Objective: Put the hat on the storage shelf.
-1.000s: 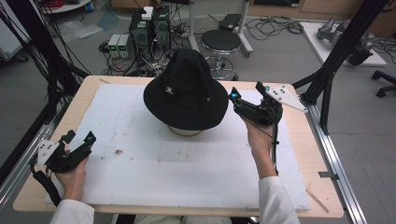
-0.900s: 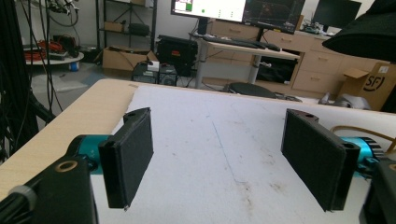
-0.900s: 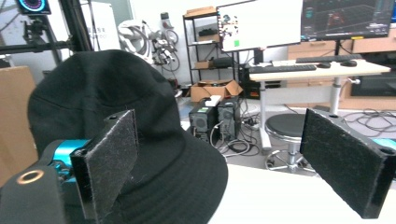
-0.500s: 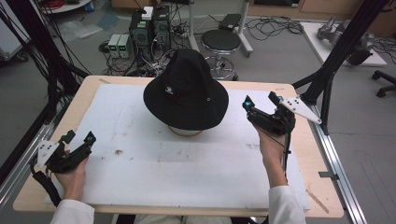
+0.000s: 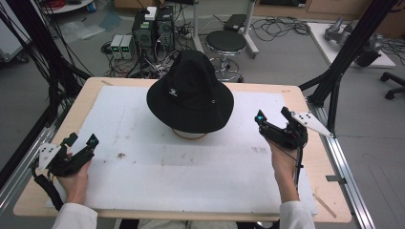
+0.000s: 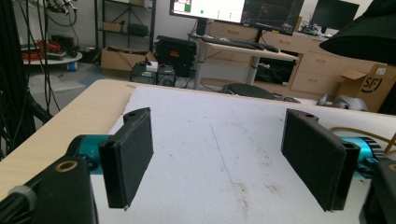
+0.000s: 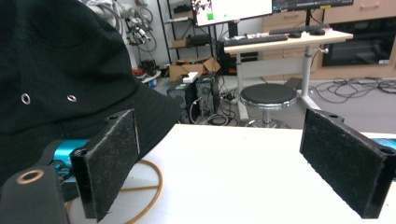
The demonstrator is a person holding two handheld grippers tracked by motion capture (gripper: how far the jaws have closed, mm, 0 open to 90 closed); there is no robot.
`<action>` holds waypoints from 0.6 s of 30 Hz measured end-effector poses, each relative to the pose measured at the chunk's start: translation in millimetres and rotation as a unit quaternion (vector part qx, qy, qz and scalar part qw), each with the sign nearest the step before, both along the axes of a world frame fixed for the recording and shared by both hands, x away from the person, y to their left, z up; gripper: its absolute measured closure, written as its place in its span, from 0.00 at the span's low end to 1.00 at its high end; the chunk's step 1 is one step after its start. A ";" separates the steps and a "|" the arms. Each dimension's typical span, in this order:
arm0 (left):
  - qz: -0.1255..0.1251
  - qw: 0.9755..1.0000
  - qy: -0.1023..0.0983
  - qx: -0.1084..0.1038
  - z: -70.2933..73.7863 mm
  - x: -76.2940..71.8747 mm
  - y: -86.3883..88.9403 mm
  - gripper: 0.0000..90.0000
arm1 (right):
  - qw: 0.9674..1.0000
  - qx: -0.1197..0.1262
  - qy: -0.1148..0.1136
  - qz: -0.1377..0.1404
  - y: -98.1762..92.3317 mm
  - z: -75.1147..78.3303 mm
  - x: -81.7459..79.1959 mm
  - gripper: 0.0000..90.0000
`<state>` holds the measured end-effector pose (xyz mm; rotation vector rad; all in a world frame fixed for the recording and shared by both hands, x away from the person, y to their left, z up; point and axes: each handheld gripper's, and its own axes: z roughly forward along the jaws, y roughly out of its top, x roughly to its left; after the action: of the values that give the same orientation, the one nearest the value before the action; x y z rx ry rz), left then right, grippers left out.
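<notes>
A black bucket hat (image 5: 189, 92) sits raised on a stand with a tan ring base (image 5: 189, 136) at the back middle of the white mat (image 5: 191, 167). My right gripper (image 5: 273, 120) is open, held to the right of the hat near the table's right edge. In the right gripper view the hat (image 7: 56, 84) rises at the left behind the left jaw, and the ring base (image 7: 149, 186) lies below it. My left gripper (image 5: 81, 140) is open at the front left, far from the hat. In the left gripper view the hat's brim (image 6: 364, 32) hangs at the upper right.
Beyond the table's far edge stand a round black stool (image 5: 225, 42) and computer boxes (image 5: 153, 24) with cables on the floor. Black frame posts (image 5: 344, 57) rise at the table's right and left sides. The mat carries small dirt marks (image 5: 119, 155).
My right gripper has moved away from the hat, to the right and toward me. The left gripper has stayed in place.
</notes>
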<state>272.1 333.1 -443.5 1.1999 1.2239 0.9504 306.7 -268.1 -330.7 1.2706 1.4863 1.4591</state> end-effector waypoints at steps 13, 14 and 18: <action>0.000 1.000 -0.003 0.000 0.5 2.2 -0.8 0.28 | 0.999 -0.023 0.030 -0.016 -8.8 -16.3 -17.3 0.12; 0.000 1.000 -0.003 0.000 0.4 2.5 -1.0 0.28 | 0.999 -0.023 0.030 -0.019 -10.2 -18.5 -18.2 0.12; 0.001 1.000 -0.003 -0.002 0.3 3.5 -1.3 0.28 | 0.999 -0.021 0.042 -0.027 -16.4 -30.3 -20.9 0.12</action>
<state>275.6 331.7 -443.2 1.1916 1.2214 0.9528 285.7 -284.5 -361.1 1.3502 1.5170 1.3486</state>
